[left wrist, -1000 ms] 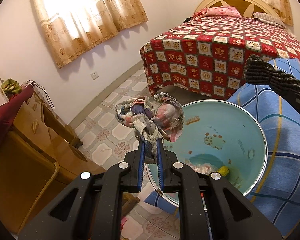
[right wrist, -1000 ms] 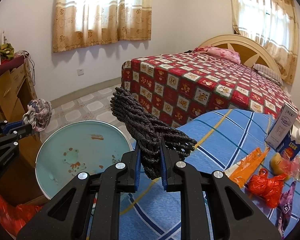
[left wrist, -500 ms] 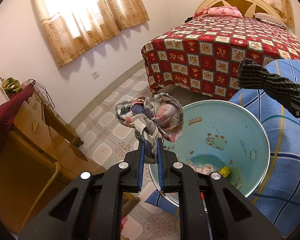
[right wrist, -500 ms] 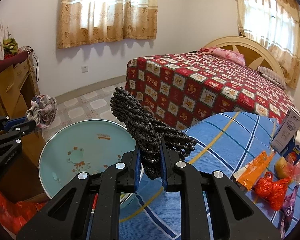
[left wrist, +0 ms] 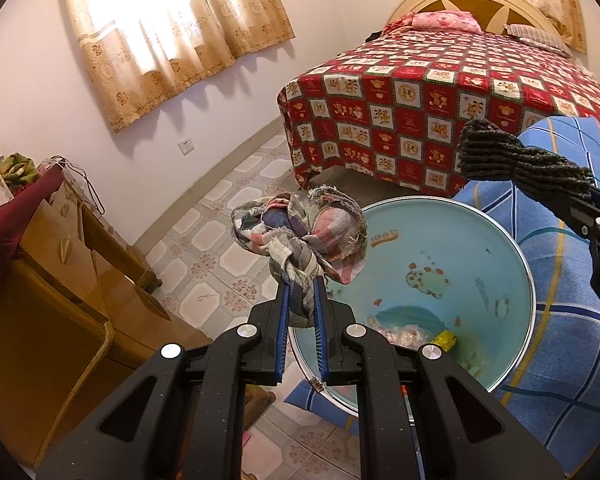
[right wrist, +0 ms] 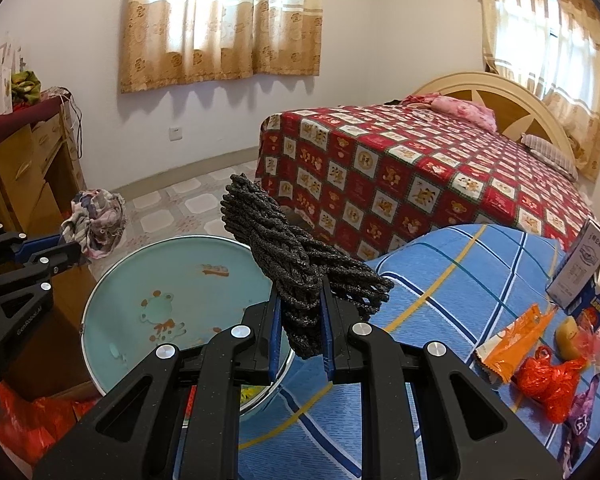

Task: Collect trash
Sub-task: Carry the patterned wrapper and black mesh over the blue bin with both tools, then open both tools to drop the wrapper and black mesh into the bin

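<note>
My left gripper (left wrist: 300, 284) is shut on a knotted plaid rag (left wrist: 300, 232), held in the air over the near rim of a light blue basin (left wrist: 480, 256). The basin holds a few scraps, one yellow (left wrist: 444, 340). My right gripper (right wrist: 300, 292) is shut on a bundle of dark grey rope (right wrist: 284, 240), held above the basin's right rim (right wrist: 100, 288). The rope also shows in the left wrist view (left wrist: 508, 160), and the rag in the right wrist view (right wrist: 96, 220).
A blue checked cloth (right wrist: 460, 280) covers the surface at the right, with an orange wrapper (right wrist: 512, 340), a red bag (right wrist: 552, 380) and a small carton (right wrist: 584, 268) on it. A bed with a red quilt (right wrist: 400, 168) stands behind. A wooden cabinet (left wrist: 40, 280) is at the left.
Both grippers keep their hold. The right gripper with the rope has drifted left, over the basin's rim. The left gripper has barely moved.
</note>
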The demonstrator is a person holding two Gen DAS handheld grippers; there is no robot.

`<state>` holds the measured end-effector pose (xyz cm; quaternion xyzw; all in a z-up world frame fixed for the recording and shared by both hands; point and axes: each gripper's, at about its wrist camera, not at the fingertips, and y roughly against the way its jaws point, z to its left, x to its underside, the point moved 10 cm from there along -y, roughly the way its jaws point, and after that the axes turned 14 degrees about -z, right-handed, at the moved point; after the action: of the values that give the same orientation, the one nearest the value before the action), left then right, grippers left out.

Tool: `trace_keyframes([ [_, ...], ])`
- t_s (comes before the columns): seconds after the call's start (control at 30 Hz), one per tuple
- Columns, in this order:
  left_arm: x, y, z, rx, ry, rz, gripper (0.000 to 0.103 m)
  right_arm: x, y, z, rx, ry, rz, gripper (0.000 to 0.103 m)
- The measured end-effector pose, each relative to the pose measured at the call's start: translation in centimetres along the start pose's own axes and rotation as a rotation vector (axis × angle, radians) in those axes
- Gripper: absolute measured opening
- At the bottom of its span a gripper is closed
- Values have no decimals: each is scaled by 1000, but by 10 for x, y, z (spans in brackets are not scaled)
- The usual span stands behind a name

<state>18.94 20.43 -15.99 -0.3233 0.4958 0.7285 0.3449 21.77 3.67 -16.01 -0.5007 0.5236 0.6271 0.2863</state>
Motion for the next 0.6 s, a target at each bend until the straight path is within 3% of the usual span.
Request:
trace_keyframes([
  [0.37, -2, 2, -6, 18, 3, -3, 12, 2, -5, 8, -28, 5, 16, 18],
  [0.6, -1, 2, -12, 46, 10, -2, 21, 7, -6, 15, -58, -2, 22, 25],
])
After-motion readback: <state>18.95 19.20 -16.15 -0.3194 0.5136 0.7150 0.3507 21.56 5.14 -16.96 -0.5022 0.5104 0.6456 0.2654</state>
